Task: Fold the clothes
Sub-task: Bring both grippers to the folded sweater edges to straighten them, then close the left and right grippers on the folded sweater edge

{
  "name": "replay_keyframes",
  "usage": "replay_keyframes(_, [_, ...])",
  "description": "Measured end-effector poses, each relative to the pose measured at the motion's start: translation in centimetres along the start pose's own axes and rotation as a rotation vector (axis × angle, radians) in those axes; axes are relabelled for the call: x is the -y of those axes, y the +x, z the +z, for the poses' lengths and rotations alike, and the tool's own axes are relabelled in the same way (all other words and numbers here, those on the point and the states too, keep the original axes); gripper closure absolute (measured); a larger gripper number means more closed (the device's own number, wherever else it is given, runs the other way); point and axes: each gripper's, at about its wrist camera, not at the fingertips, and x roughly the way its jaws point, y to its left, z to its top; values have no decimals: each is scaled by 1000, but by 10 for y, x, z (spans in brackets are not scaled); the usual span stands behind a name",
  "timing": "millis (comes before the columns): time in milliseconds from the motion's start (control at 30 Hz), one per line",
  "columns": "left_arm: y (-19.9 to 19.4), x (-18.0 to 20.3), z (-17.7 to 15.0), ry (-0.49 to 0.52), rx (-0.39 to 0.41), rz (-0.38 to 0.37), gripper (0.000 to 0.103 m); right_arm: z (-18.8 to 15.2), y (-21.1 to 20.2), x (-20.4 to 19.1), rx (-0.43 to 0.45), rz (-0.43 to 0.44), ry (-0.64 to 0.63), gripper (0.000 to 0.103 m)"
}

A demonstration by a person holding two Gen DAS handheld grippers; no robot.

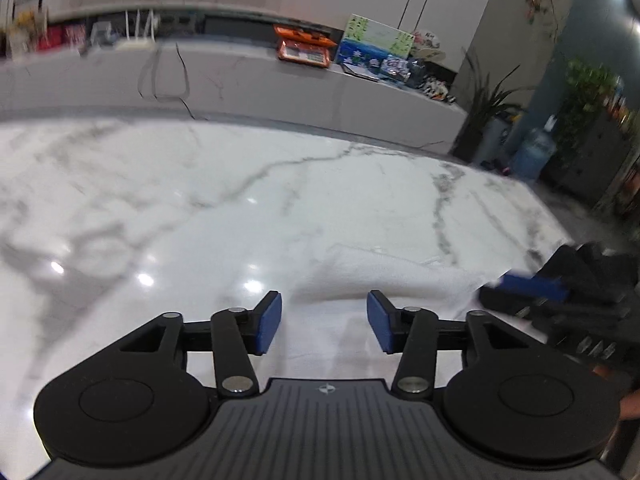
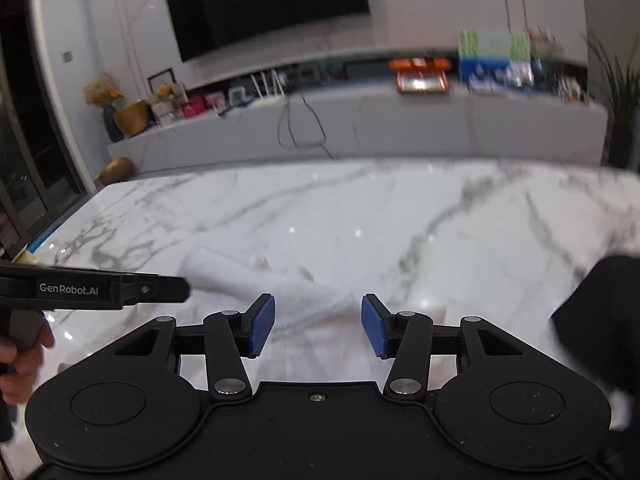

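**A:** Where's the cloth?

**B:** I see a white cloth (image 1: 384,280) lying on the marble worktop (image 1: 160,208), just ahead of my left gripper (image 1: 324,322). It looks folded or bunched into a low ridge; it's white on white and blurred, so I can't trace its edges well. From the right wrist view the same cloth (image 2: 256,276) shows as a soft roll ahead and a little left of my right gripper (image 2: 318,326).

**A:** Is either gripper holding it?

**B:** No. The left one stands about half open, blue pads (image 1: 269,322) apart, with only cloth and worktop showing in the gap. Nothing is pinched. The right is much the same, pads (image 2: 262,326) parted, nothing between them.

**A:** How do the two sit relative to each other?

**B:** Close. In the left view the right gripper comes in from the right edge, dark and blurred, over the cloth's far end. In the right view the left gripper's body enters from the left, with a hand (image 2: 20,356) on its grip.

**A:** Anything else near?

**B:** A dark shape (image 2: 596,320) at the right, too blurred to name. Beyond the worktop, a long grey cabinet (image 2: 400,128) with an orange box (image 2: 420,76), and a black screen (image 2: 272,0) on the wall.
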Motion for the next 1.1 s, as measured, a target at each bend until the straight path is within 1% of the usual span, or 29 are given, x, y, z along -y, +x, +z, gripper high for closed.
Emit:
replay_keyframes(33, [-3,2,-2,9,-13,23,50,0,-3,0,9,-16,-6,46])
replay_keyframes(67, [-4,1,-3,3,-28,31,47,0,-5,0,15,-30,-9,40])
replay_keyframes(167, [-9,-1,-8,-14,-60,57,46,-3,-7,4,-4,-74,4,34])
replay_keyframes(233, [-12,-2,-9,-17,-61,66,45,-7,-7,10,-25,-93,40,33])
replay_keyframes(333, [-15,-3,-10,-18,-54,69,42,-13,-8,21,-39,-116,86,32])
replay_keyframes(467, [-15,-3,-15,-30,-69,41,41,-21,-7,29,-64,-144,100,32])
replay_keyframes(733, [-8,-6,-27,-60,-119,18,40,-29,-5,35,-104,-134,140,32])
replay_keyframes(900, [-7,-17,-37,-125,-148,-19,40,-31,-1,36,-129,-106,161,32])
replay_keyframes(1033, [-9,-18,-39,-109,-133,-3,38,-33,2,38,-150,-83,182,32])
replay_keyframes(1100, [-9,-18,-42,-110,-125,-9,37,-34,2,37,-150,-80,170,31])
